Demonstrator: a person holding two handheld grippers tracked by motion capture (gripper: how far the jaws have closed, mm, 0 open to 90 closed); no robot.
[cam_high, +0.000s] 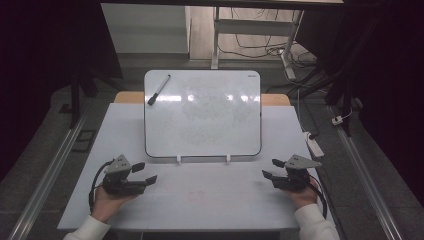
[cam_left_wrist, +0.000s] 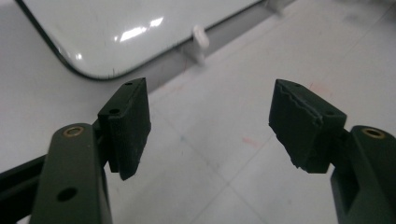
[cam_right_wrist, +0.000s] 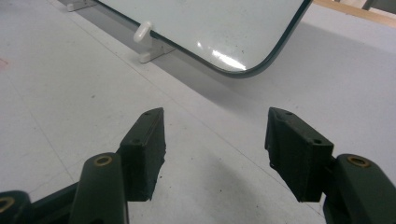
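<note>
We hold left claw (cam_high: 146, 172) and right claw (cam_high: 270, 168) wide, empty, near glossy white rectangular whiteboard (cam_high: 202, 112) on white tabletop (cam_high: 200, 200).

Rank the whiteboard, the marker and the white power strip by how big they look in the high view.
1. whiteboard, by far the largest.
2 and 3. marker and power strip look about the same length; the strip lies on the floor, farther from the camera, so no ranking between them.
</note>
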